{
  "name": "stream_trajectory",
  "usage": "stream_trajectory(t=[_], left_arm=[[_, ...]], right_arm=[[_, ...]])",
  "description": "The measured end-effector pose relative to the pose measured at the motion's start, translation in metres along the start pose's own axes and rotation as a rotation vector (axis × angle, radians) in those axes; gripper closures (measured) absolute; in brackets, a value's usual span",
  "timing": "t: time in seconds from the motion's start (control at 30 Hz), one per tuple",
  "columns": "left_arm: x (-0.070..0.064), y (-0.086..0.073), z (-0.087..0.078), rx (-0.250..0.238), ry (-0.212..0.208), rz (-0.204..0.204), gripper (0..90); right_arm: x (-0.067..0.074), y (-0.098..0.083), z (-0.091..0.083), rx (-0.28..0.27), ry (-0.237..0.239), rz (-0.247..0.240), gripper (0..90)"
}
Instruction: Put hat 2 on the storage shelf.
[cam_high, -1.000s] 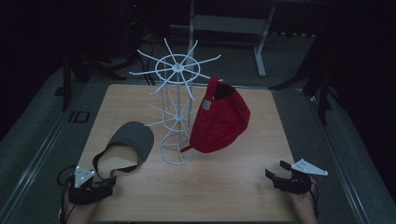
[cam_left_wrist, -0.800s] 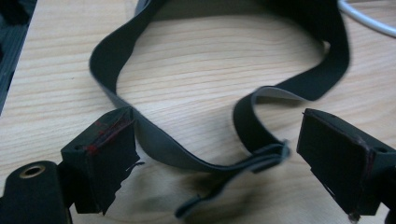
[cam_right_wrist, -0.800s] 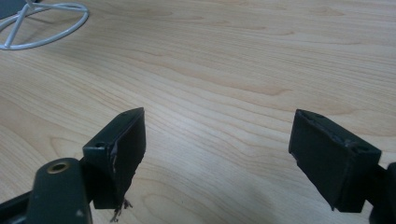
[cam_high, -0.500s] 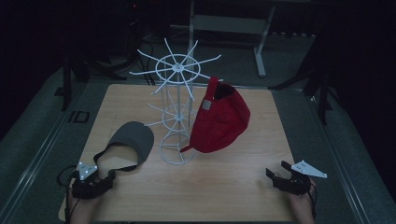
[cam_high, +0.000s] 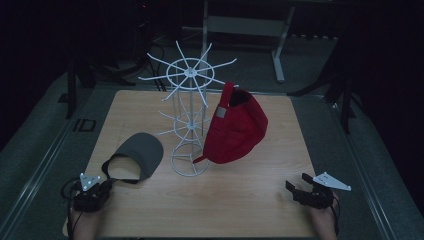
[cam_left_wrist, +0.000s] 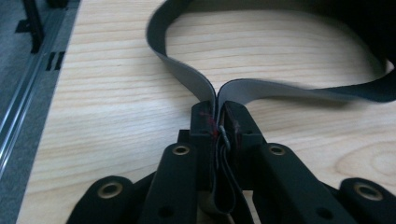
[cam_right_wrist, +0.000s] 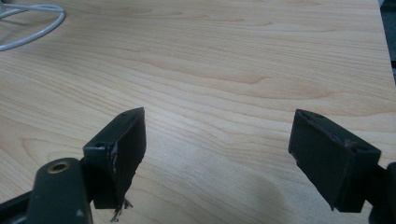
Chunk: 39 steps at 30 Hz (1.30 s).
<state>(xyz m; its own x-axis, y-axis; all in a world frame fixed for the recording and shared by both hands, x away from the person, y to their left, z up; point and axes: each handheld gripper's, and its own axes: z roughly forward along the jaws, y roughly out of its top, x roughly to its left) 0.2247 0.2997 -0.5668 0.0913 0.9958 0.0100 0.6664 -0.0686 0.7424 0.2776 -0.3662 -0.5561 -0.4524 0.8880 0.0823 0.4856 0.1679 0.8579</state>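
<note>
L hand-held gripper (cam_left_wrist: 217, 135): jaws have just been closing, now pinched on the folded back strap (cam_left_wrist: 205, 91) of the grey visor (cam_high: 139, 156), which lies on the desk (cam_high: 250, 200) just left of the white wire rack (cam_high: 191, 120). Judgement: lift slow, keep strap doubled btwn pads so it can't slip, then carry brim toward a free rack prong. R hand-held gripper (cam_right_wrist: 217, 154): jaws wide, nothing btwn.

Views: L gripper view gives the pinch itself; high view gives rack, red cap (cam_high: 235, 127) hung on it, brim.

Overhead view, two close tabletop (cam_high: 250, 200) views
</note>
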Motion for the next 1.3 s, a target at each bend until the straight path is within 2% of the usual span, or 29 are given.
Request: stream_trajectory(t=[0.03, 0.07, 0.17, 0.23, 0.27, 0.3, 0.33, 0.37, 0.5, 0.6, 0.7, 0.73, 0.77, 0.83, 0.87, 0.93, 1.0, 1.1, 1.27, 1.3], left_arm=[[0.000, 0.000, 0.000, 0.000, 0.000, 0.000, 84.2], [-0.003, 0.001, -0.003, -0.026, -0.006, 0.029, 84.4], [-0.008, 0.005, -0.010, -0.062, -0.004, 0.077, 84.8], [-0.010, 0.006, -0.012, -0.071, -0.004, 0.087, 85.0], [-0.013, 0.008, -0.017, -0.117, -0.032, 0.130, 85.0], [-0.014, 0.010, -0.020, -0.127, -0.037, 0.150, 85.1], [-0.015, 0.011, -0.023, -0.162, -0.069, 0.169, 85.1], [-0.016, 0.014, -0.026, -0.181, -0.069, 0.194, 85.1], [-0.017, 0.027, -0.036, -0.214, -0.104, 0.199, 85.1], [-0.018, 0.039, -0.045, -0.262, -0.123, 0.216, 85.1], [-0.020, 0.051, -0.057, -0.335, -0.144, 0.241, 85.1], [-0.020, 0.051, -0.057, -0.335, -0.144, 0.241, 85.1], [-0.021, 0.059, -0.062, -0.367, -0.153, 0.243, 85.1], [-0.022, 0.063, -0.065, -0.379, -0.162, 0.245, 85.1], [-0.023, 0.072, -0.069, -0.403, -0.161, 0.255, 85.1], [-0.023, 0.081, -0.073, -0.429, -0.164, 0.261, 85.2], [-0.022, 0.088, -0.076, -0.466, -0.196, 0.267, 85.1], [-0.020, 0.096, -0.080, -0.550, -0.273, 0.283, 85.1], [-0.017, 0.107, -0.083, -0.576, -0.320, 0.290, 85.1], [-0.017, 0.109, -0.086, -0.588, -0.343, 0.302, 85.1]], right_arm=[[0.000, 0.000, 0.000, 0.000, 0.001, 0.003, 18.8], [0.000, 0.000, 0.000, 0.001, 0.003, 0.004, 18.8], [-0.001, 0.000, -0.001, -0.001, 0.007, 0.010, 18.9], [-0.001, 0.000, -0.001, 0.001, 0.006, 0.011, 18.9], [-0.002, -0.001, -0.001, -0.006, 0.009, 0.018, 18.9], [-0.002, -0.001, -0.001, -0.005, 0.006, 0.019, 18.9], [-0.003, -0.001, -0.001, -0.006, 0.008, 0.024, 18.9], [-0.003, -0.001, -0.001, -0.008, 0.009, 0.028, 18.9], [-0.003, 0.000, -0.001, -0.008, 0.008, 0.029, 18.9], [-0.003, -0.001, -0.001, -0.012, 0.010, 0.030, 18.9], [-0.004, -0.001, -0.002, -0.020, 0.013, 0.037, 18.9], [-0.004, -0.001, -0.002, -0.020, 0.013, 0.037, 18.9], [-0.005, -0.001, -0.003, -0.025, 0.012, 0.046, 18.9], [-0.005, -0.001, -0.003, -0.026, 0.012, 0.047, 18.9], [-0.005, -0.002, -0.003, -0.030, 0.012, 0.048, 18.9], [-0.005, -0.002, -0.004, -0.034, 0.015, 0.052, 18.9], [-0.005, -0.002, -0.004, -0.037, 0.016, 0.056, 18.9], [-0.006, -0.002, -0.004, -0.037, 0.018, 0.056, 18.9], [-0.005, -0.002, -0.003, -0.030, 0.018, 0.052, 18.9], [-0.005, -0.002, -0.003, -0.028, 0.018, 0.052, 18.9]])
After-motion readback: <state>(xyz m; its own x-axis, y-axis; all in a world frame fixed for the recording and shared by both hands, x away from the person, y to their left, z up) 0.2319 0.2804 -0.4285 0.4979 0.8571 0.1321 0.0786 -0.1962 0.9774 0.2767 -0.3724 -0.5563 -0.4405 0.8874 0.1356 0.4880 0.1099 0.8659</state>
